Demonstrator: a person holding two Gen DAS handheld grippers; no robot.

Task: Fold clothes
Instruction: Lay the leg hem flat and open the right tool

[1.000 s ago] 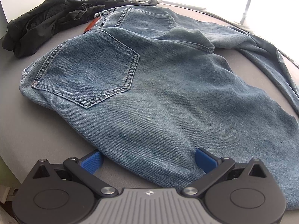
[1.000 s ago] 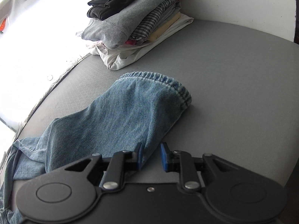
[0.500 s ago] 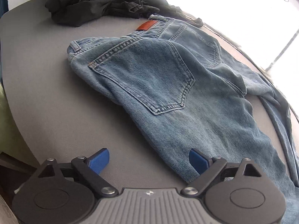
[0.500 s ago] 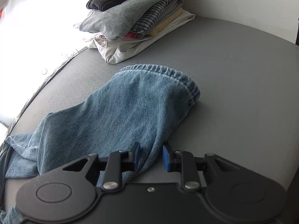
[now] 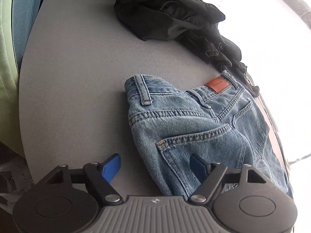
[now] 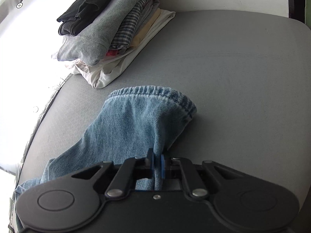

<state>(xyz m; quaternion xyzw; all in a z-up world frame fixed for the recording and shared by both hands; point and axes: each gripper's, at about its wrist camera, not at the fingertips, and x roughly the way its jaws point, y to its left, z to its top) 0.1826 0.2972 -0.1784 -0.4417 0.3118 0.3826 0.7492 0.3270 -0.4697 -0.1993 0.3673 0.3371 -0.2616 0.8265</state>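
Your right gripper [image 6: 157, 160] has just clamped its jaws onto the edge of the jeans [image 6: 136, 128] leg near the hem; a second ago that cloth sat loose between them. Your left gripper [image 5: 155, 165] has swung along the jeans to the waistband [image 5: 143, 91] end, and its jaws are closing around the denim edge by the back pocket [image 5: 202, 145], not yet pressing. The jeans lie flat on the grey desk [image 5: 77, 77], so both ends are nearly in hand for a fold.

Right claw [image 6: 157, 162] now clamping jeans [image 6: 136, 124]
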